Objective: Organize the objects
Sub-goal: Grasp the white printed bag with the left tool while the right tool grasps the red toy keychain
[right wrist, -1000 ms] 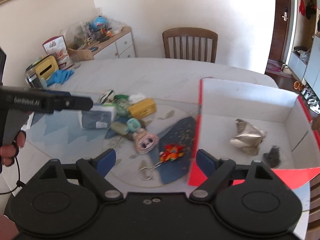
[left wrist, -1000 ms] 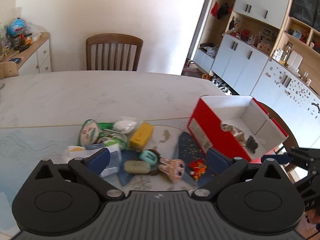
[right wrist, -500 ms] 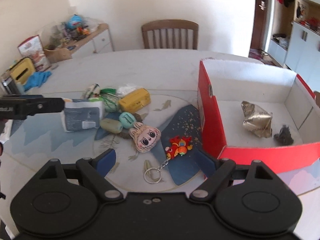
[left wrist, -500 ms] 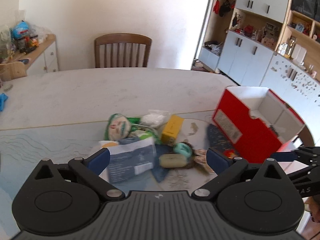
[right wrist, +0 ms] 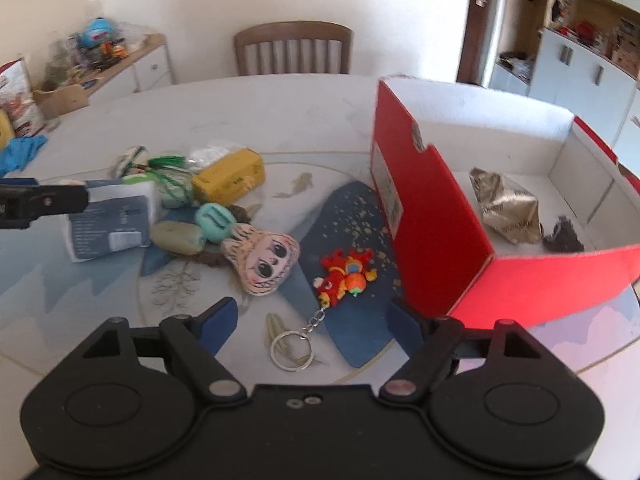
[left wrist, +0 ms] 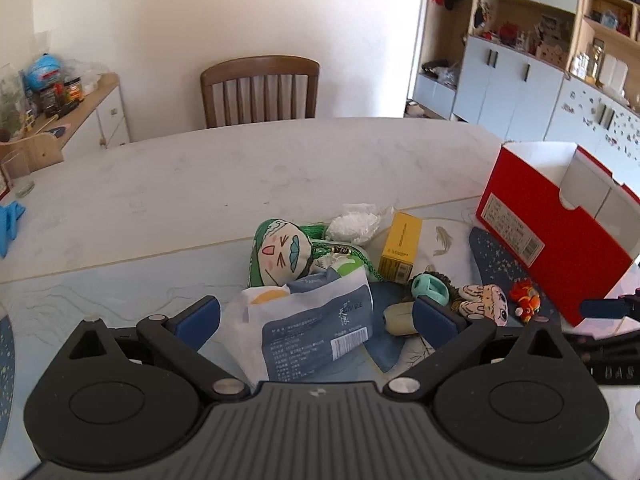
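Observation:
A pile of small objects lies on the table: a blue-white packet, a green face plush, a yellow box, a teal charm, a doll-face plush and a red keychain toy with a ring. My left gripper is open just above the packet. My right gripper is open above the key ring. A red box holds a foil packet and a dark lump.
The white marble table extends back to a wooden chair. A blue glove lies at the left edge. A sideboard with clutter stands at left, cabinets at right.
My left gripper has swung left and come down over the blue-white packet. My right gripper has moved down and closer to the red keychain toy. Both stay open.

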The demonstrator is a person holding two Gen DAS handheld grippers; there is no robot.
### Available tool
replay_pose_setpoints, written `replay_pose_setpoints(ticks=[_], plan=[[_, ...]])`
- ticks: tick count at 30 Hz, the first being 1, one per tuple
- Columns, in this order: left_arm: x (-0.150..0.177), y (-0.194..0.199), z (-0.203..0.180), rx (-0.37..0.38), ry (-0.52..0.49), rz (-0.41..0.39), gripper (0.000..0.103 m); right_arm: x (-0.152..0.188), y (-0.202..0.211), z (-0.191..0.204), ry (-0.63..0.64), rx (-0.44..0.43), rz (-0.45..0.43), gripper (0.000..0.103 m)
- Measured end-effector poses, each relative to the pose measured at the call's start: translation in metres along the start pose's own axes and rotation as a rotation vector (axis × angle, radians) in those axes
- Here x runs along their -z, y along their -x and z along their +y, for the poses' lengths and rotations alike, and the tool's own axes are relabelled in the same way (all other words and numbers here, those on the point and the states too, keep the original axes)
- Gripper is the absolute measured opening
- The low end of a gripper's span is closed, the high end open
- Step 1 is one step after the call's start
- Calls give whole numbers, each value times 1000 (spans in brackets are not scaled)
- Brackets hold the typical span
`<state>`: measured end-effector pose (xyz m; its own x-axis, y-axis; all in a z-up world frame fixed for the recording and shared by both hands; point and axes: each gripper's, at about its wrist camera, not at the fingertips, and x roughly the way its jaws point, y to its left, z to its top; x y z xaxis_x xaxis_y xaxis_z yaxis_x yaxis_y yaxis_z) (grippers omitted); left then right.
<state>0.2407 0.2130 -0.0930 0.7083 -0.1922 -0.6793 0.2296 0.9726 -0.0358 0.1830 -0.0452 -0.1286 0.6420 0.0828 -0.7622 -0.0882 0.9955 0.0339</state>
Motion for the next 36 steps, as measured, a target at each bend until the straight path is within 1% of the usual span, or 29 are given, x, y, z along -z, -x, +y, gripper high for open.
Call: replay_pose_setpoints(ticks=[4, 9, 15, 17, 21, 23, 24, 27, 28, 29, 31, 32, 33, 35, 36], plan=[[-1, -8, 0, 3, -46, 5, 103, -1, -11, -5, -55, 31, 7, 70], [-1, -17, 1, 10, -70, 18, 103, -3, -25, -8, -107, 53, 27, 62], [0, -30, 5, 17, -74, 44, 102, -6, -43, -10, -145, 91, 41, 58], [0, -34, 6, 23, -74, 52, 102, -8, -49, -7, -142, 91, 50, 58], [3, -40, 7, 33, -68, 68, 102, -9, -53, -3, -136, 116, 44, 57], [6, -43, 6, 36, -67, 75, 98, -10, -55, -2, -144, 123, 37, 57], [6, -43, 6, 33, -69, 77, 97, -10, -56, -2, -143, 128, 35, 55], [9, -43, 6, 25, -66, 75, 88, -10, -55, -1, -143, 144, 30, 48], [8, -42, 6, 22, -59, 74, 83, -10, -55, -1, -142, 144, 28, 45], [8, -41, 7, 18, -55, 73, 80, -10, -55, -1, -141, 146, 26, 44], [10, -39, 7, 1, -58, 71, 68, -10, -54, -2, -142, 149, 24, 36], [10, -38, 6, -13, -67, 71, 63, -10, -54, -2, -140, 148, 24, 34], [11, -38, 6, -18, -74, 71, 61, -9, -54, -2, -138, 147, 24, 34], [12, -34, 6, -25, -84, 63, 52, -9, -53, -2, -136, 144, 24, 33], [13, -33, 5, -28, -88, 61, 49, -8, -53, -3, -137, 140, 24, 33]])
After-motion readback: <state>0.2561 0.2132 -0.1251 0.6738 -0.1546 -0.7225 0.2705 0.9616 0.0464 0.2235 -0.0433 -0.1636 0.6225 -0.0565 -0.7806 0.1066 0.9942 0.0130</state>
